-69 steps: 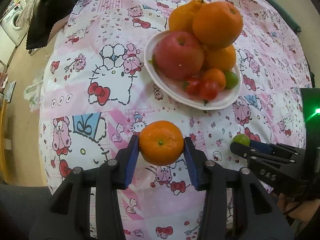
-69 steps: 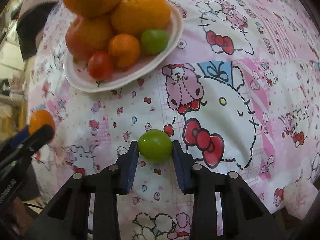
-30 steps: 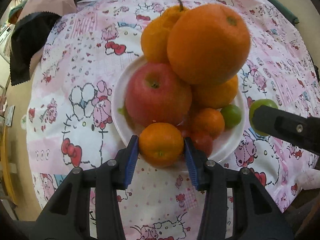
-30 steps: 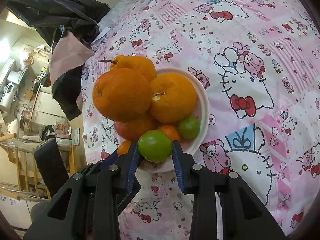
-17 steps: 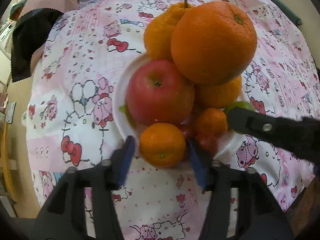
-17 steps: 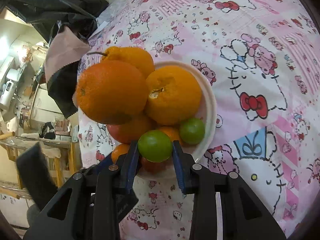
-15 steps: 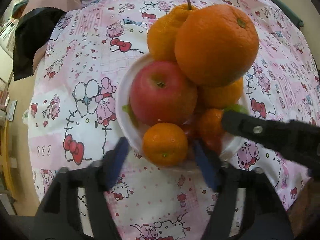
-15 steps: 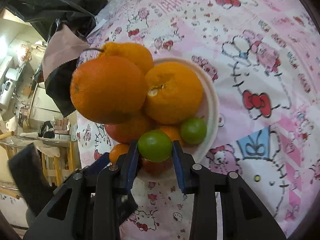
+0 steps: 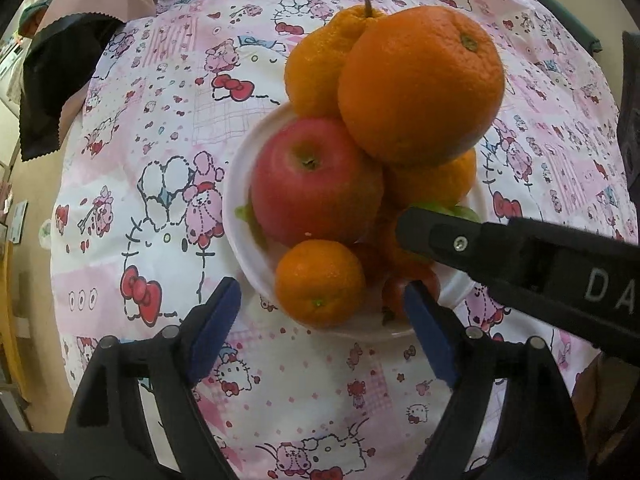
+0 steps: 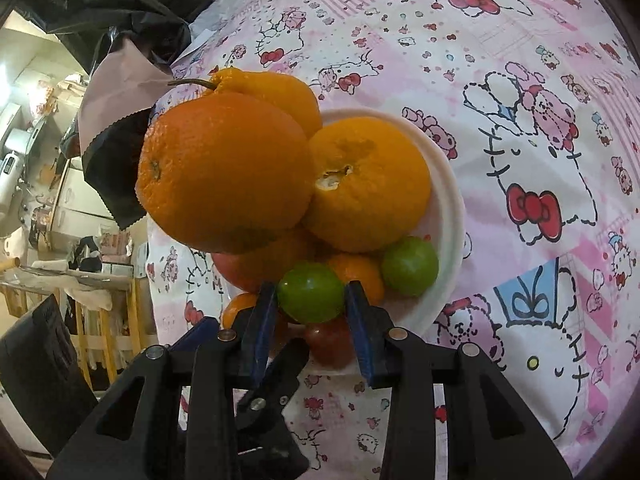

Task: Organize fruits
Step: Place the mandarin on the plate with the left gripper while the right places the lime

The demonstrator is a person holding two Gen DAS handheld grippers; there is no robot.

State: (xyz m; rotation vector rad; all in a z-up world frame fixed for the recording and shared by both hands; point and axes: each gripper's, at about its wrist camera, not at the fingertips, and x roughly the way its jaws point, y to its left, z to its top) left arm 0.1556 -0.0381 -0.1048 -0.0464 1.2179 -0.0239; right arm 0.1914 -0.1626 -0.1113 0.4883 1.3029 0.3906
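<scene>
A white plate (image 9: 240,216) on the pink cartoon tablecloth holds a pile of fruit: a red apple (image 9: 316,180), a big orange (image 9: 420,80) on top, and smaller ones. A small mandarin (image 9: 320,282) rests on the plate's near rim. My left gripper (image 9: 322,322) is open, its blue pads either side of the mandarin and apart from it. My right gripper (image 10: 311,304) is shut on a green lime (image 10: 311,292), held over the plate's near edge beside a second lime (image 10: 410,266) and a red tomato (image 10: 330,342). The right gripper's finger also crosses the left wrist view (image 9: 500,248).
The tablecloth (image 9: 160,120) covers the whole table. A black and pink cloth (image 9: 68,64) lies at the table's far left edge. Household clutter and furniture (image 10: 48,216) stand beyond the table's left side.
My left gripper carried the mandarin to the plate, opened and let it go on the rim. My right gripper brought the lime in over the plate's near edge, still shut on it.
</scene>
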